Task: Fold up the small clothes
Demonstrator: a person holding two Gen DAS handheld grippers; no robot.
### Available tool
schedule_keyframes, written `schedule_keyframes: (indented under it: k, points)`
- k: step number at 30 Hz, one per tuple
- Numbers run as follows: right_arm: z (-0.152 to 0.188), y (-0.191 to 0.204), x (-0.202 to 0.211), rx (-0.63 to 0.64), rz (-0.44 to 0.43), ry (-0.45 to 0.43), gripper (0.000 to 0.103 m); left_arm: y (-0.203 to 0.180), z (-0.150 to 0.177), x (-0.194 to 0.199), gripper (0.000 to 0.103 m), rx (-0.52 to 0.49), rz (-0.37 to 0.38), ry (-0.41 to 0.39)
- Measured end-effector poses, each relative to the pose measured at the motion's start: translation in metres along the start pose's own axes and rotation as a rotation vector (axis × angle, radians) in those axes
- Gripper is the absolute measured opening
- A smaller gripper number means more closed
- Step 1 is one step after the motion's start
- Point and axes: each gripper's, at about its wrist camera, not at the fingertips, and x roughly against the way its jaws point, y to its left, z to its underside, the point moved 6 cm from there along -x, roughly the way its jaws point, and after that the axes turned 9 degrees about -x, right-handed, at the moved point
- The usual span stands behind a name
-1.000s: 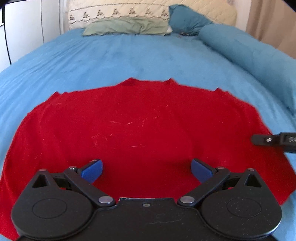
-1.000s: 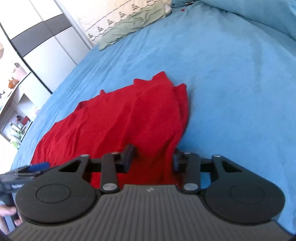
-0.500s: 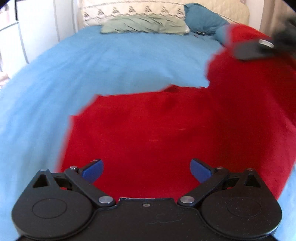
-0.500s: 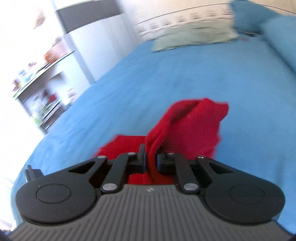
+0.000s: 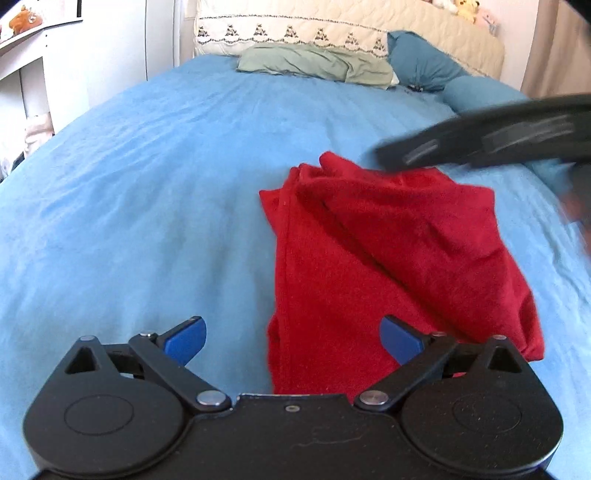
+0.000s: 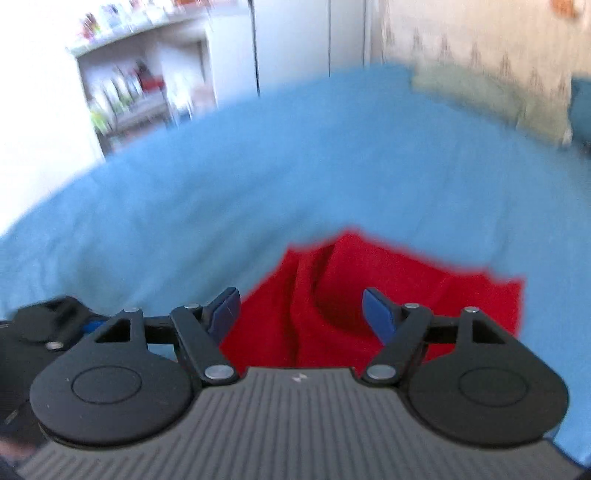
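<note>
A small red garment [image 5: 376, 258] lies folded over itself on the blue bedsheet [image 5: 147, 184], its right half laid onto the left half. My left gripper [image 5: 291, 338] is open and empty just above the garment's near edge. My right gripper [image 6: 301, 310] is open and empty above the garment [image 6: 369, 295]; its view is blurred. In the left wrist view the right gripper's body [image 5: 487, 140] shows as a blurred dark bar past the garment's far right corner.
A green pillow [image 5: 317, 66], a blue pillow [image 5: 421, 62] and a quilted headboard [image 5: 332, 26] lie at the far end of the bed. A blue bolster [image 5: 491, 96] runs along the right. White shelves [image 6: 140, 88] stand left of the bed.
My right gripper carried the garment's right side over to the left, then opened and let it go. The garment went from spread flat to folded in half. My left gripper stayed open.
</note>
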Motion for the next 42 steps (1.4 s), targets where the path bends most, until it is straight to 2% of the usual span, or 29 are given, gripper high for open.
schedule_keyframes:
  k: [2,3,6,10,14,15,17,20,24,27,29,32,34,36,39,42]
  points:
    - [0.003,-0.017,0.031,-0.020,-0.013,-0.035,0.103,0.002,0.001,0.004,0.102,0.014,-0.003,-0.007]
    - [0.009,-0.027,0.039,-0.035,-0.022,-0.021,0.103,0.003,0.002,0.004,0.102,0.017,-0.014,-0.003]
    - [0.047,-0.051,0.042,-0.056,0.025,0.036,0.103,-0.001,0.002,0.003,0.102,0.024,-0.037,0.009]
    - [0.088,-0.063,0.031,-0.171,-0.002,0.056,0.079,0.001,-0.001,0.007,0.102,0.009,-0.050,0.010]
    - [0.088,-0.072,0.009,-0.246,0.043,0.004,0.075,0.000,-0.005,0.004,0.102,0.012,-0.050,0.013]
    - [0.086,-0.073,0.004,-0.257,0.050,0.001,0.071,0.000,-0.006,0.004,0.102,0.017,-0.049,0.013]
    - [0.081,-0.071,0.000,-0.243,0.033,-0.002,0.022,0.004,-0.007,0.004,0.102,0.025,-0.056,0.009]
    - [0.077,-0.037,0.013,-0.112,-0.054,-0.056,0.022,0.014,-0.007,0.008,0.102,0.035,-0.065,0.002]
    - [0.101,0.019,0.013,0.105,-0.190,0.019,0.023,0.035,-0.004,0.013,0.102,0.077,-0.080,0.000]
    - [0.128,0.039,0.001,0.202,-0.166,0.059,0.035,0.047,0.002,0.015,0.102,0.138,-0.057,0.013]
    - [0.137,0.039,0.008,0.172,-0.167,0.042,0.059,0.049,0.006,0.020,0.102,0.165,-0.024,0.019]
    - [0.144,0.026,0.037,0.103,-0.169,-0.024,0.078,0.042,0.009,0.031,0.102,0.160,0.011,0.009]
    - [0.148,0.018,0.052,0.092,-0.115,-0.070,0.083,0.029,0.008,0.036,0.102,0.142,0.056,0.002]
    - [0.152,0.004,0.063,0.081,-0.035,-0.093,0.084,0.009,0.005,0.041,0.102,0.112,0.098,-0.010]
    - [0.160,-0.018,0.067,0.038,0.038,-0.079,0.084,-0.021,0.000,0.040,0.099,0.076,0.138,-0.015]
    - [0.171,-0.031,0.071,-0.016,0.065,-0.060,0.084,-0.040,-0.003,0.028,0.086,0.065,0.146,0.017]
